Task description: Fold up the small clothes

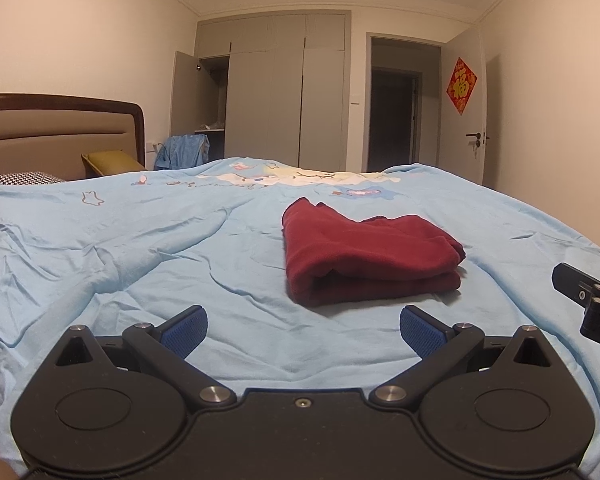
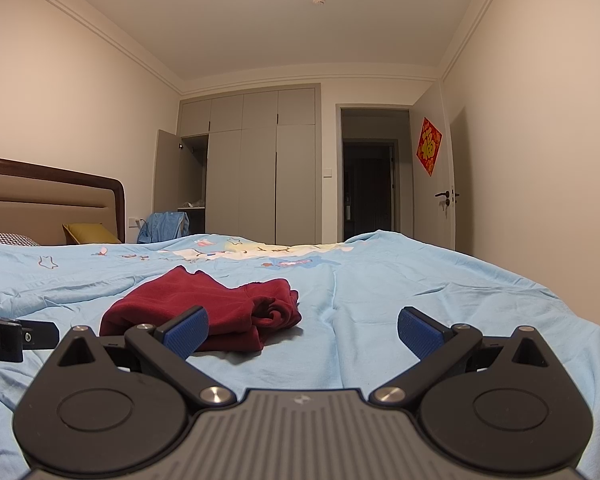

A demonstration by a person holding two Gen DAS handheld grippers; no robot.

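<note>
The dark red garment [image 1: 364, 256] lies folded on the light blue bedsheet [image 1: 140, 248], just ahead of both grippers. It looks soft, light and fleecy, best pinched at a thick folded edge. The left gripper [image 1: 302, 330] and right gripper [image 2: 302, 330] both hold their fingers wide, empty.

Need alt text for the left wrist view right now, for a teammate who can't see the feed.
A dark red garment lies folded on a light blue bedspread, just ahead of the left gripper, whose blue-padded fingers are spread open and empty. Part of the right gripper shows at the right edge; a grey wardrobe and an open door stand behind.
</note>
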